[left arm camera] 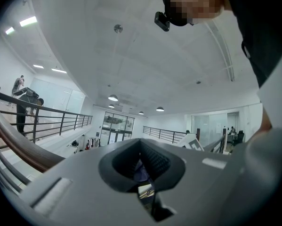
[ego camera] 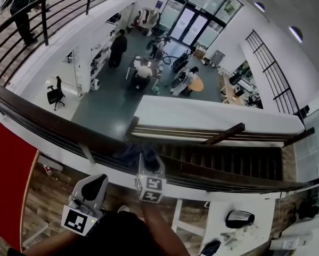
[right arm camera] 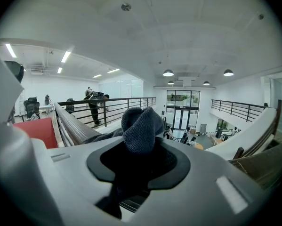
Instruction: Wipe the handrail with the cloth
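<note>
Now | right gripper (ego camera: pixel 148 161) clamps cloth (right arm camera: pixel 141 128) on handrail (ego camera: pixel 42 122) (open both ways) | left gripper (left arm camera: pixel 143 171) closed

One cloth (right arm camera: pixel 141 126), about six people (ego camera: pixel 117 48)

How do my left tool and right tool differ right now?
The right tool grips the grey cloth; the left tool is shut on nothing. The right tool reaches the handrail; the left tool sits back from it. Both have the same pale grey build.
</note>
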